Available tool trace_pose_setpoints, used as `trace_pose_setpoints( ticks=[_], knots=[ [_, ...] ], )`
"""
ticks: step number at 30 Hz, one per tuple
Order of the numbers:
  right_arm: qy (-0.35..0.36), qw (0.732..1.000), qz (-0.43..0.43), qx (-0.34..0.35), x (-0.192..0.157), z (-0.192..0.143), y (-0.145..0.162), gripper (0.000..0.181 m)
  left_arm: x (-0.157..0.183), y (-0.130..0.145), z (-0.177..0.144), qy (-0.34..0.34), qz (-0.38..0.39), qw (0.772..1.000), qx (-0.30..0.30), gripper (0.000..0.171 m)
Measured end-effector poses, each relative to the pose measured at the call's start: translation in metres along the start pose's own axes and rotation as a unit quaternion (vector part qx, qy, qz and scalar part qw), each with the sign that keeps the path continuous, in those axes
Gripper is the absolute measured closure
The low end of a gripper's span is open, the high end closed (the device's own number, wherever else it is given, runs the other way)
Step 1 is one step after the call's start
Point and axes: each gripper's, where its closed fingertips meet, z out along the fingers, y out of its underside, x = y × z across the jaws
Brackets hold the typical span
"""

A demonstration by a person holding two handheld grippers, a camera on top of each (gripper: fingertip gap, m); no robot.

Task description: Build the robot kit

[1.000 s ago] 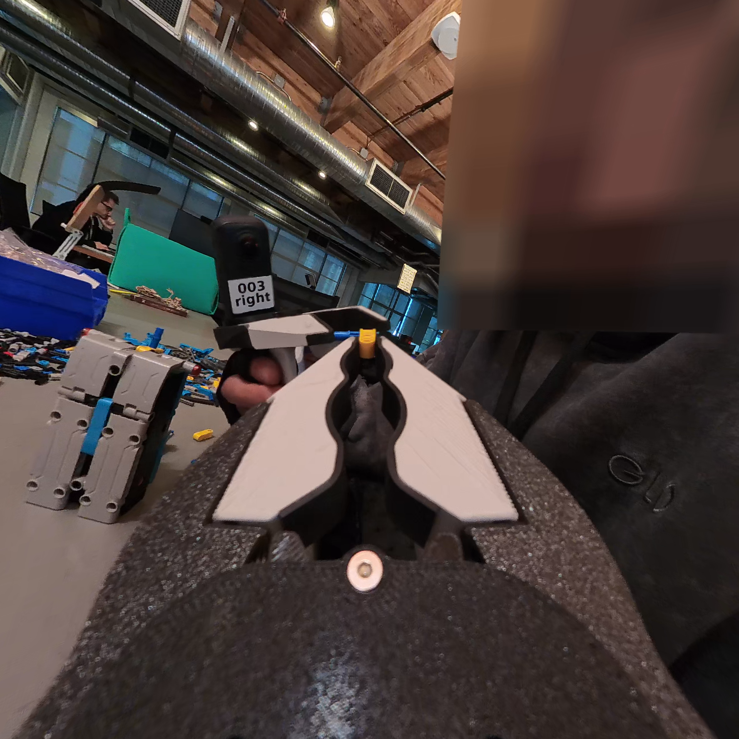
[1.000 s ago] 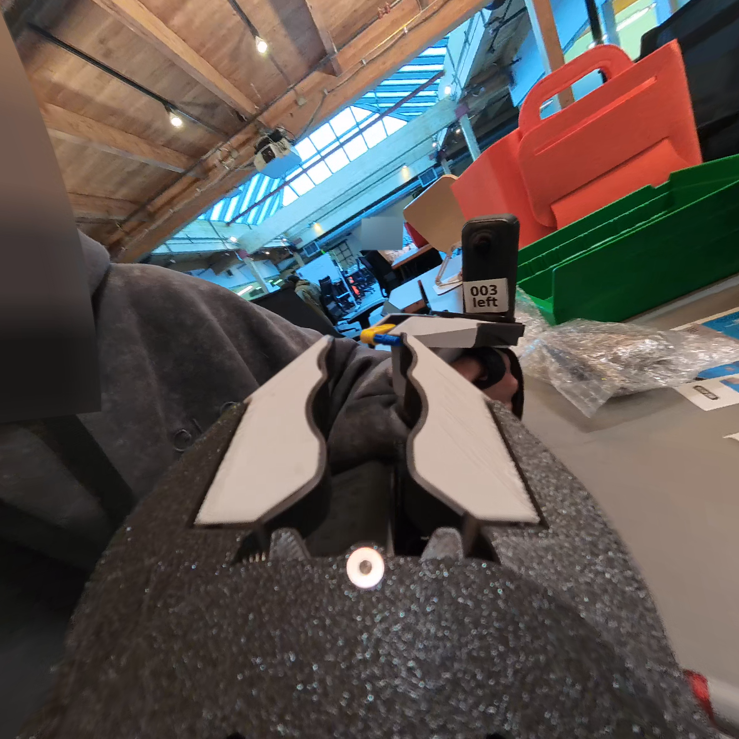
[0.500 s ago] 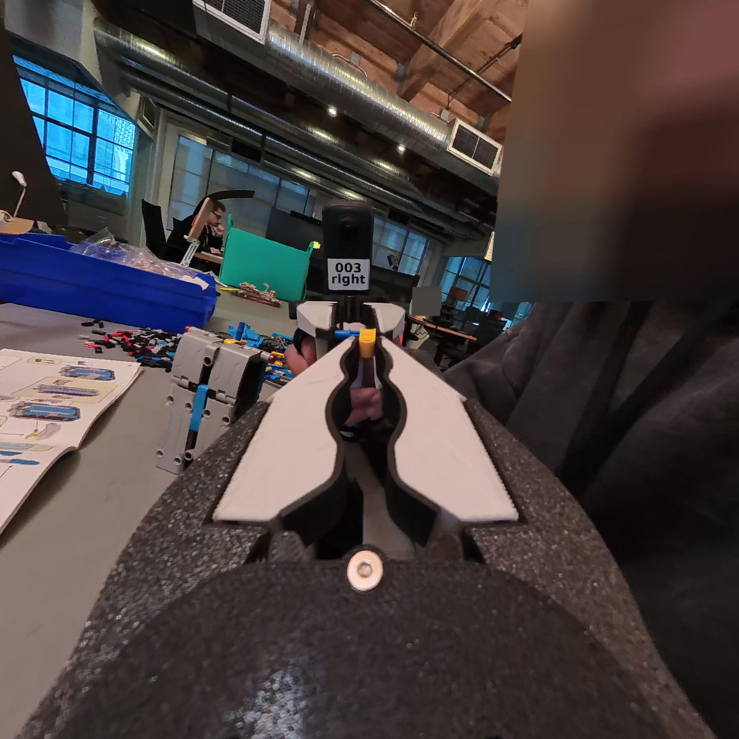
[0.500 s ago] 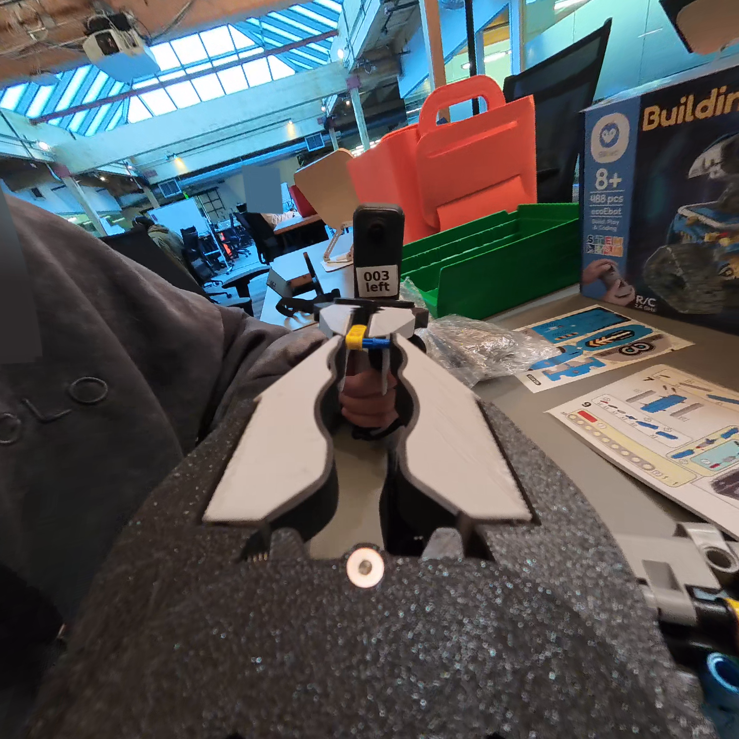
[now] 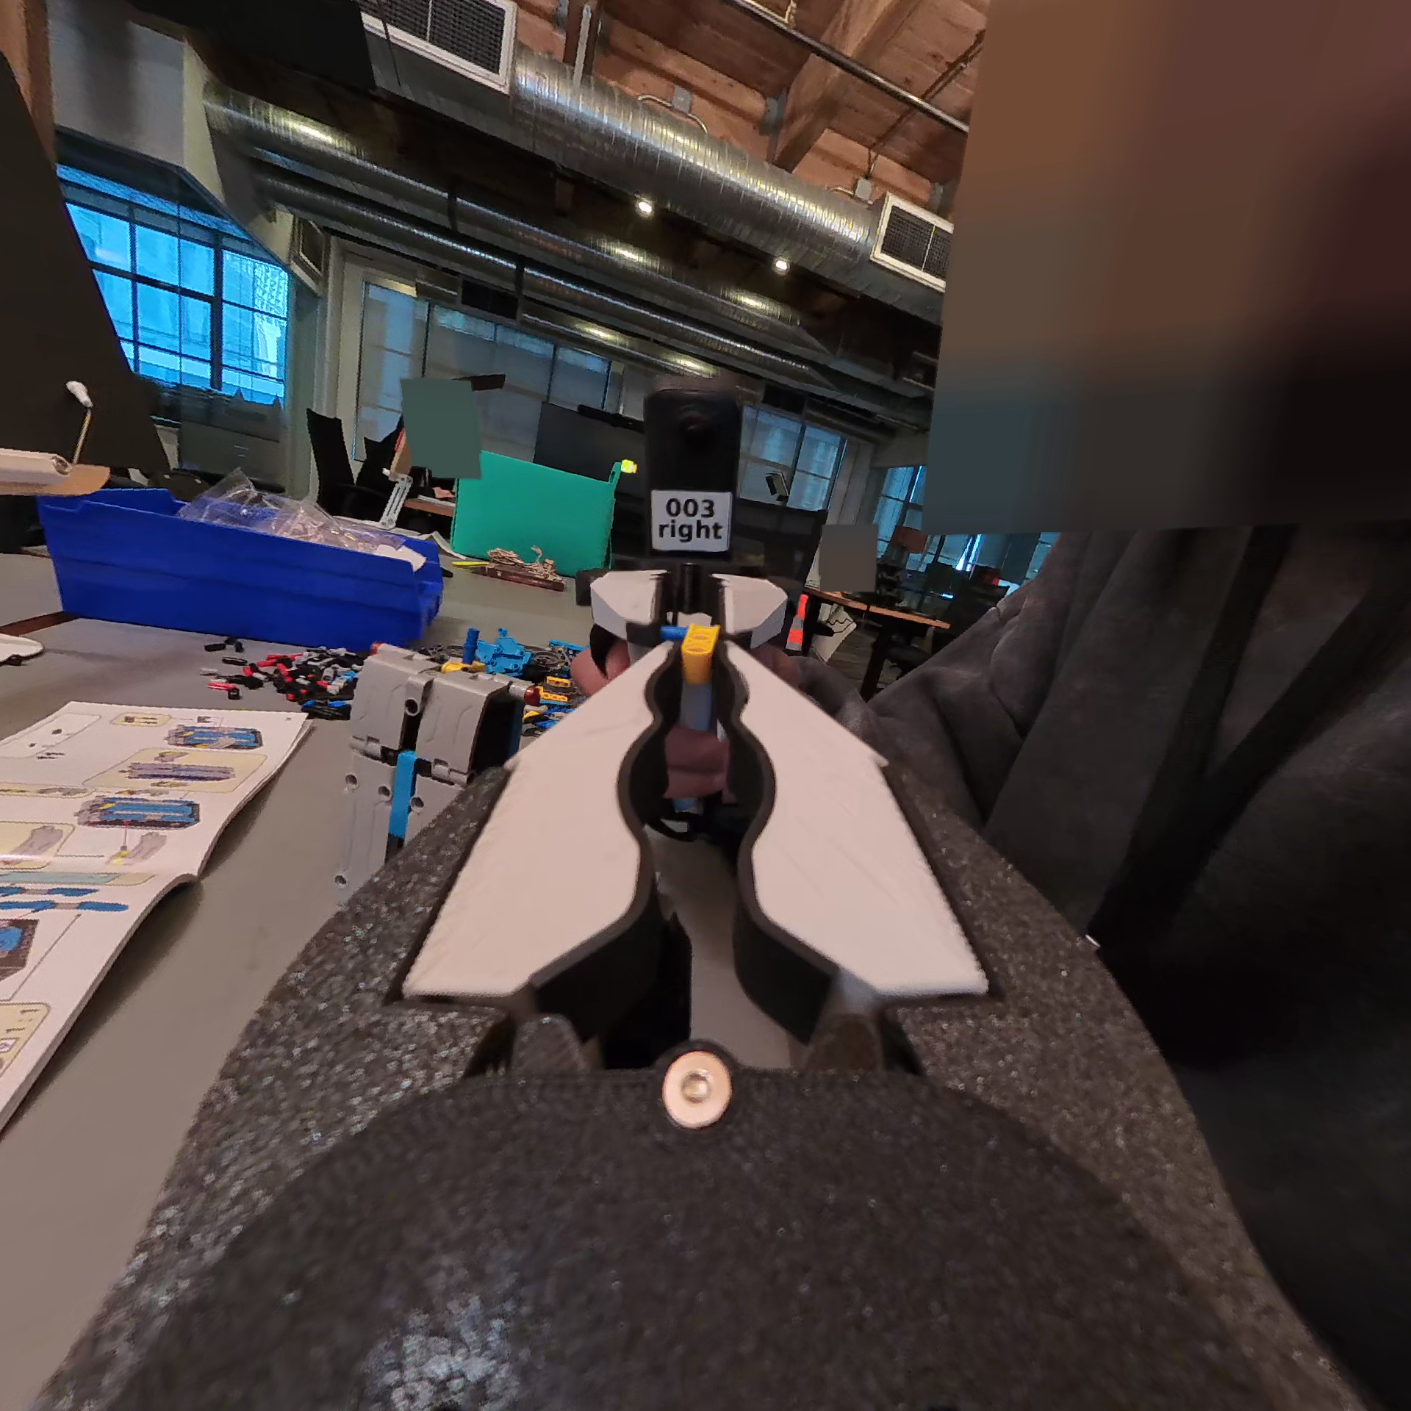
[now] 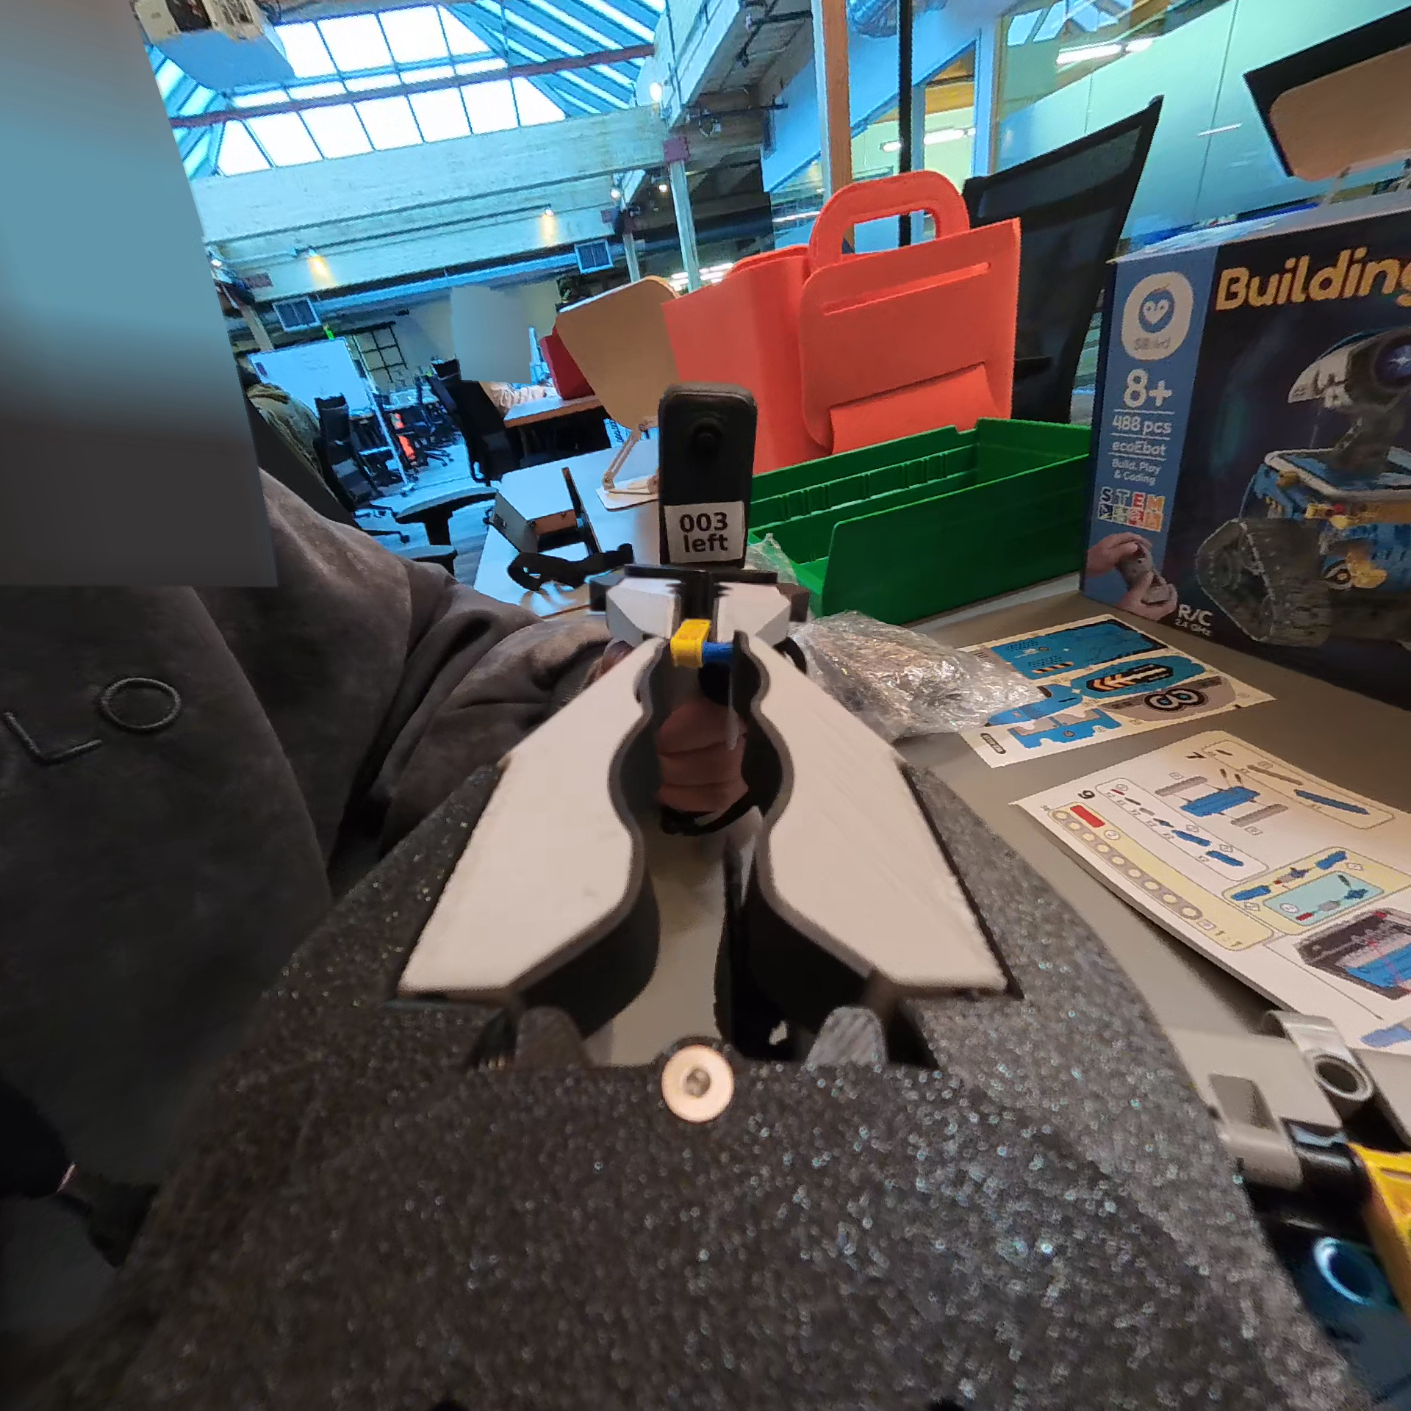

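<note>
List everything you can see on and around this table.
table: one, grey, under everything
blue bin: one, blue, behind loose parts
green bin: one, green, behind plastic bag
felt bag: one, orange, behind green bin
kit box: one, blue, behind sticker sheet
instruction booklet: one, white, lying open
sticker sheet: one, blue-white, before kit box
plastic bag: one, clear, beside sticker sheet
block assembly: one, grey, beside booklet
loose parts: many, mixed, before blue bin
yellow connector: one, yellow, between left gripper's fingers
blue pin: one, blue, sticking from connector
hoodie: one, dark grey, on person
left gripper: one, grey fingers, shut on yellow connector
right gripper: one, grey fingers, flanking connector and pin; grip unclear
</note>
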Motion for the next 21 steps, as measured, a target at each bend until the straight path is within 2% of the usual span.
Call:
trace_pose_setpoints(
  ticks=[4,8,10,12,15,18,20,21],
  knots=[
    [-0.013,1.0,0.009,0.012,-0.003,0.0,-0.003,0.167,0.002,-0.002,0.001,-0.001,0.004,1.0,0.005,0.164],
    [0.004,0.997,0.082,0.002,0.017,0.002,0.006,0.165,-0.017,0.003,-0.004,-0.035,-0.028,0.999,0.0,0.165],
    [0.022,0.997,0.071,0.012,0.023,-0.004,-0.001,0.155,-0.023,0.007,-0.005,-0.057,-0.021,0.998,-0.013,0.165],
    [0.038,0.997,0.06,0.02,0.026,-0.019,-0.015,0.146,-0.029,0.011,-0.005,-0.079,-0.008,0.996,-0.028,0.165],
    [0.04,0.999,0.003,-0.021,0.009,-0.05,-0.041,0.153,-0.037,0.021,-0.005,-0.108,0.013,0.992,-0.056,0.165],
    [0.161,0.981,-0.092,-0.062,0.038,-0.094,-0.067,0.152,-0.041,0.024,-0.005,-0.118,0.013,0.991,-0.062,0.165],
    [0.202,0.971,-0.103,-0.07,0.064,-0.122,-0.074,0.153,-0.044,0.023,-0.007,-0.124,0.005,0.991,-0.056,0.165],
    [0.228,0.965,-0.093,-0.085,0.084,-0.136,-0.068,0.151,-0.045,0.022,-0.007,-0.124,-0.003,0.991,-0.054,0.165]
  ],
)
